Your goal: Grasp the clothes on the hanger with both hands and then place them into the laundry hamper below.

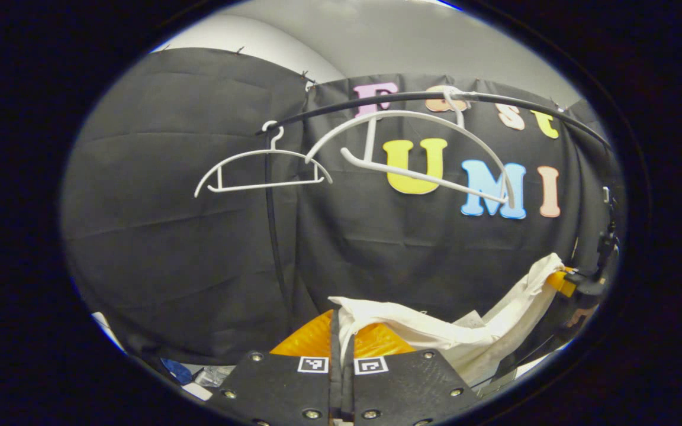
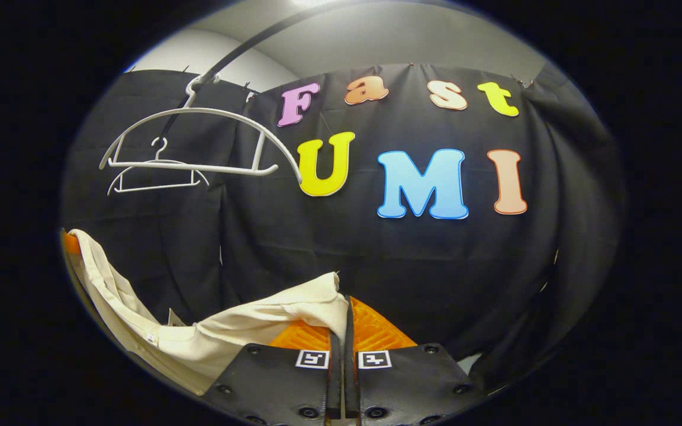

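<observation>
Where the left gripper (image 1: pixel 341 331) is closed, a cream cotton garment (image 1: pixel 436 334) is pinched between its fingers, and its far end is clamped likewise by the right gripper (image 2: pixel 344 322). Above the garment, two bare white plastic hangers (image 1: pixel 264 171) are hung from a black curved rail (image 1: pixel 436 97).

overhead: rail (image 1: pixel 436 97), two bare hangers (image 1: pixel 261 171) | below hangers: open
</observation>
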`<state>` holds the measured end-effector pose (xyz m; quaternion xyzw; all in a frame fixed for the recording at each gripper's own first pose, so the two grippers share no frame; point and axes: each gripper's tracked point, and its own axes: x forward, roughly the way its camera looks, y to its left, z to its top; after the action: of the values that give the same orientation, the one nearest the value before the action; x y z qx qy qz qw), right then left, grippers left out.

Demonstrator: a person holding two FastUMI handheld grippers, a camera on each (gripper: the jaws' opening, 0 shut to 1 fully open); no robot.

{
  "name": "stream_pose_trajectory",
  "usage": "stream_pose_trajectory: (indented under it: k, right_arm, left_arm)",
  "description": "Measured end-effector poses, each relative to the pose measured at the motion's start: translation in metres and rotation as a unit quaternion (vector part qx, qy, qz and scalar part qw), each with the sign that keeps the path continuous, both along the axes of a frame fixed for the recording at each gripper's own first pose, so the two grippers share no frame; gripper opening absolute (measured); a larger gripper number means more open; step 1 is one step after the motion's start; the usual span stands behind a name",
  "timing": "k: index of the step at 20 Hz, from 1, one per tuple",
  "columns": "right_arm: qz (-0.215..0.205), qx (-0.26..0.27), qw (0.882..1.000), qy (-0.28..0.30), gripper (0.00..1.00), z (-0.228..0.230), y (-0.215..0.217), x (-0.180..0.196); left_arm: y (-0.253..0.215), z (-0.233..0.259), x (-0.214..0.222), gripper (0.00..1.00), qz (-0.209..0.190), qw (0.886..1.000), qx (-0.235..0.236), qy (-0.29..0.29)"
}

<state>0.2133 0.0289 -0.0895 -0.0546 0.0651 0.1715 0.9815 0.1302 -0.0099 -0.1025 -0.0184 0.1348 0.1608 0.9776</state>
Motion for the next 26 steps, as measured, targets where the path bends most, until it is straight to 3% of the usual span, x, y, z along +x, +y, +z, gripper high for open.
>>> stream_pose_trajectory:
  k: [4, 9, 13, 19, 26]
  right_arm:
    - [-0.034, -0.006, 0.999, 0.024, 0.04, -0.011, -0.007, -0.045]
    - [-0.072, -0.013, 0.996, 0.051, 0.04, -0.033, -0.003, -0.097]
    - [-0.095, 0.03, 0.989, 0.11, 0.04, -0.066, 0.01, -0.125]
    - [-0.116, 0.036, 0.979, 0.165, 0.04, -0.109, 0.025, -0.146]
    - [-0.144, 0.021, 0.96, 0.239, 0.05, -0.167, 0.023, -0.154]
  left_arm:
    - [-0.023, -0.017, -0.01, 0.01, -0.061, 0.998, -0.02, 0.017]
    - [-0.044, -0.054, 0.01, 0.01, -0.143, 0.988, -0.042, 0.036]
    - [-0.057, -0.088, -0.005, 0.01, -0.195, 0.978, -0.053, 0.059]
    - [-0.08, -0.134, 0.011, 0.01, -0.261, 0.959, -0.056, 0.092]
    - [-0.11, -0.19, 0.017, 0.01, -0.301, 0.942, -0.049, 0.141]
